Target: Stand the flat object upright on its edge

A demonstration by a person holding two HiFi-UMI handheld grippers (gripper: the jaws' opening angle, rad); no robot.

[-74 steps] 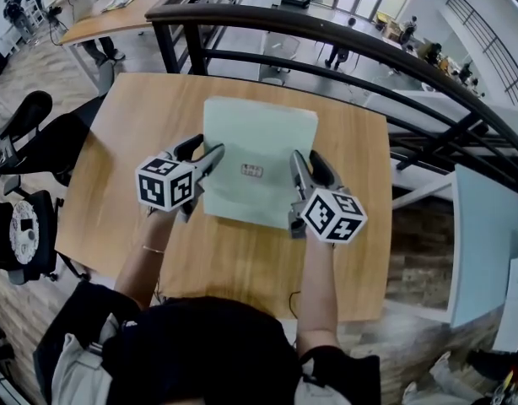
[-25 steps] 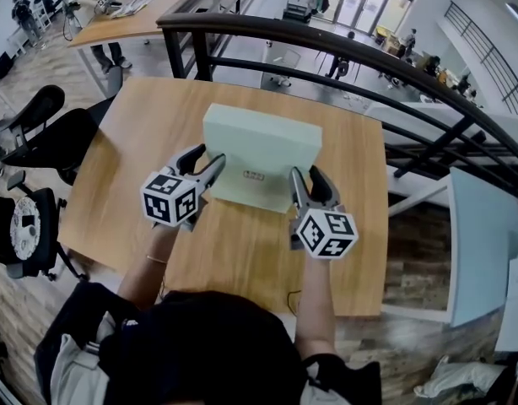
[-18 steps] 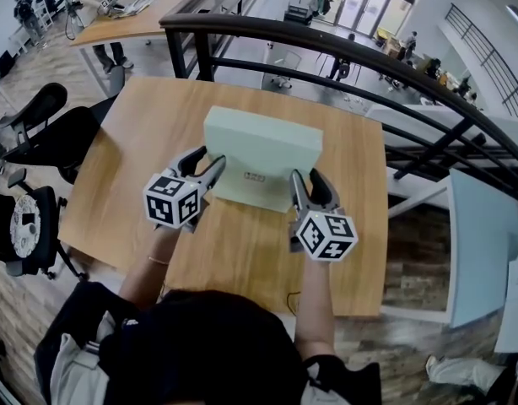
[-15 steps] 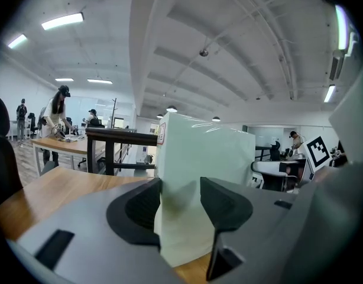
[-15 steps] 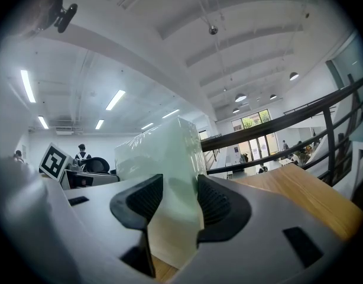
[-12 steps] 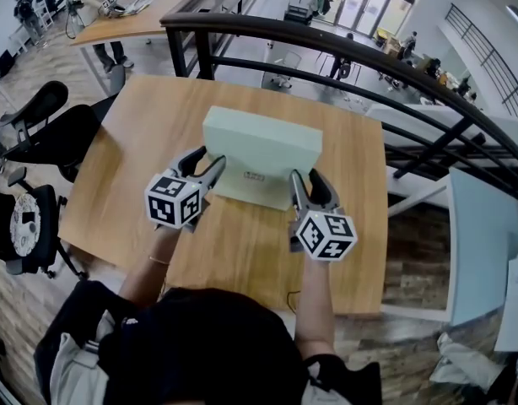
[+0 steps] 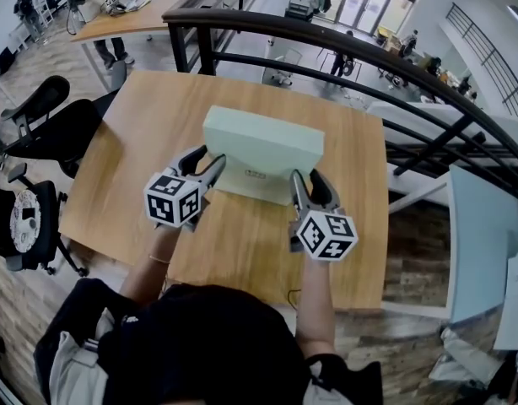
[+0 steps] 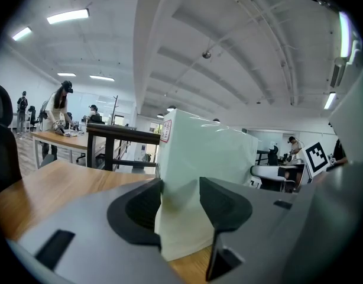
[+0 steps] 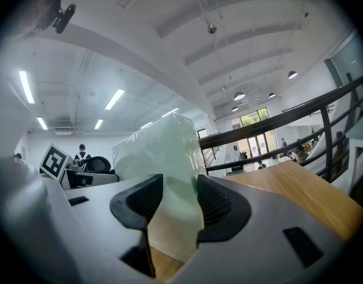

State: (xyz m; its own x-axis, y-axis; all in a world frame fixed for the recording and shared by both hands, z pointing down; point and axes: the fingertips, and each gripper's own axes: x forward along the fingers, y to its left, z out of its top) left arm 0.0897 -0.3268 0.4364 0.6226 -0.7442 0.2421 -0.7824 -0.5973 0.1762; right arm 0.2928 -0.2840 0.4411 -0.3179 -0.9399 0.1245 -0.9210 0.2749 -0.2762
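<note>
Green box (image 7: 263, 146) now tipped up steep on wood table (image 7: 124, 133), bottom edge down by tabletop. Three seconds back it lay much flatter, big face up. Left gripper (image 7: 206, 159) pinches box's left side; jaws just squeezed in a bit more. Right gripper (image 7: 307, 180) pinches right side, squeeze same as before.

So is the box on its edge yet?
Yes, nearly upright: the box rises steeply off the table. The right gripper and left gripper clamp it, the left's jaws just closed further.
</note>
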